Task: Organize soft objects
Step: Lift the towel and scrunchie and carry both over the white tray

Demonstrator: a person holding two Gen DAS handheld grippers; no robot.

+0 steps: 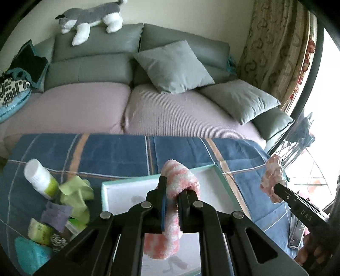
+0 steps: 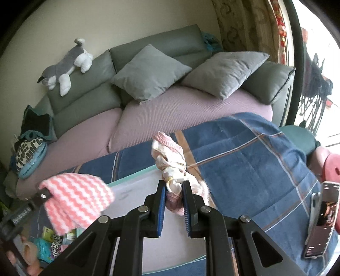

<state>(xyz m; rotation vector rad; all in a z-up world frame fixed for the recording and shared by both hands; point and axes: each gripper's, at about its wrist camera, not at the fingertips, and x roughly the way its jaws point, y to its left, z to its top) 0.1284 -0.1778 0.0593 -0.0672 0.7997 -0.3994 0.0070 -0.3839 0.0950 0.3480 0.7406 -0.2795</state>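
Hidden/cut off: white tray (image 1: 119, 192) partly covered by both tools and what they carry; its near edge is out of frame in the left wrist view. Clutter at the left of the bench (image 1: 119, 152) (white bottle (image 1: 39, 179), green cloth (image 1: 77, 191), small packets (image 1: 45, 223)) is blurred, labels unreadable. Phone (image 2: 320, 223) at the right edge of the right wrist view, screen too dark to read. Pink rounded item behind it is cut off, can't tell what it is.

Task things: striped sock (image 1: 170, 203), fluffy, pink and white bands, folded over at the top, tail hanging down below the pads. Seen side-on in the right wrist view it shows a zigzag stripe. Pale bundle (image 2: 172, 157), knotted cream and pink fabric with a pink knit cuff on top, crumpled, exact garment unclear.

Tools: left tool (image 1: 171, 195) fully clamped on the striped sock, pads pinching it, held above the white tray. Right tool (image 2: 174, 191) nearly closed, narrow gap filled by the pale bundle, pads gripping its lower part, held over the tray's far edge.

Background: bench covered in blue plaid cloth, sofa (image 1: 85, 110) behind with grey cushions (image 1: 173, 66), plush husky (image 1: 91, 17) on the backrest.
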